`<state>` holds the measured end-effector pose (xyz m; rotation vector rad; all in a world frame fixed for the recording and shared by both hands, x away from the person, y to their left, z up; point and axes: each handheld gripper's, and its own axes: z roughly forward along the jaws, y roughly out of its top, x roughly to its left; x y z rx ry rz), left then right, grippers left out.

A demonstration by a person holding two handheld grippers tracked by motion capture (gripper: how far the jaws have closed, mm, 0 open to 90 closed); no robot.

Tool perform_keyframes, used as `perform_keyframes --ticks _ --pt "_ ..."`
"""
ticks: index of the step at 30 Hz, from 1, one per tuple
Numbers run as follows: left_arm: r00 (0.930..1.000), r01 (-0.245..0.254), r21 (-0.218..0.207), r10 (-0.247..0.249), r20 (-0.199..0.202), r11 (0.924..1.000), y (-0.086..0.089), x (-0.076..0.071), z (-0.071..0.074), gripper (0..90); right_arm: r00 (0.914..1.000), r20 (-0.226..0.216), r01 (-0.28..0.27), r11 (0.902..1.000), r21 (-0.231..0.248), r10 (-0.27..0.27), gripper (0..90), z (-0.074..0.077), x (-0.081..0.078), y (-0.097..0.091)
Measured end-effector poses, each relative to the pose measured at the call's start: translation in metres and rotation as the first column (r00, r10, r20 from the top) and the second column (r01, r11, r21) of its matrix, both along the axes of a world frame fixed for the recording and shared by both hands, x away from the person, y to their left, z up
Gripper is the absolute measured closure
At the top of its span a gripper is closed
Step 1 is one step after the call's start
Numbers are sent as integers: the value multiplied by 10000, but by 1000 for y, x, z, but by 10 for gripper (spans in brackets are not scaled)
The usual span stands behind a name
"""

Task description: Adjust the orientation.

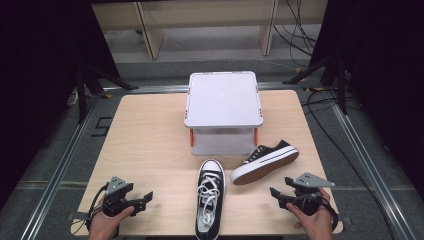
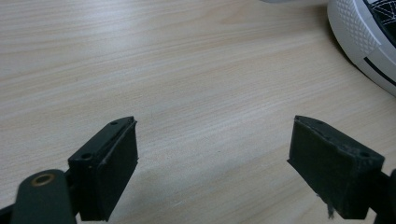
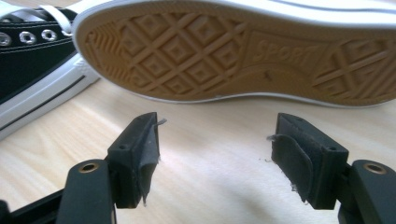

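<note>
"SPORT" marks the tipped sneaker's [image 3: 243, 51] tan sole; both grippers' fingers [image 3: 140, 154] stand apart, empty.

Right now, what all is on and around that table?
upright shoe: one, black with white laces, front middle of the table, toe pointing away.
tipped shoe: one, black, on its side right of the first, tan sole facing the right gripper.
box: one, white with a lid and orange clips, centre back.
table: one, light wood.
cables: several, black, on the floor behind.
left gripper: one, black, front left, jaws open and empty.
right gripper: one, black, front right, jaws open and empty.
hands: two, holding the grippers.
</note>
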<state>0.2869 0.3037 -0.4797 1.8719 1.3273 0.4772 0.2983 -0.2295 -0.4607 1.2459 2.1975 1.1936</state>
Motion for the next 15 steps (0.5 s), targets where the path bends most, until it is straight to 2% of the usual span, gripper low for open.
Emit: perform_keyframes --ticks 3,5,7,8,9,10,11,12,13,15 --pt "10000 -49 -110 49 -40 9999 0 0 -1 151 10000 67 30 9999 134 -31 327 2 1 -2" --pt "10000 -29 -18 29 -50 10000 0 0 -1 151 9999 150 72 9990 432 -79 326 4 3 -5" --pt "9999 -72 -17 72 -75 10000 0 1 -1 151 9997 156 156 9991 400 -163 325 7 4 -6" --pt "9999 -99 33 99 -44 9999 1 1 0 151 9985 538 28 9994 336 -46 326 13 9 -8" --pt "9999 -165 -124 165 -25 9998 0 1 0 151 9987 502 -29 9990 443 7 327 17 9 -8" --pt "9999 -167 -215 167 -38 9996 0 1 0 151 9974 717 -26 9996 288 6 328 22 10 -8" --pt "9999 -167 -215 167 -38 9996 0 1 0 151 9974 717 -26 9996 288 6 328 22 10 -8" --pt "9998 -207 -48 207 -71 9998 1 1 1 151 9973 731 60 9994 340 -85 330 31 11 -6" --pt "9997 -237 -77 237 -13 9997 1 1 1 151 9956 934 -106 9996 255 82 330 35 14 -6" --pt "9997 -249 4 249 -76 9997 1 1 1 151 9946 1024 -210 9997 158 193 329 43 19 -2"
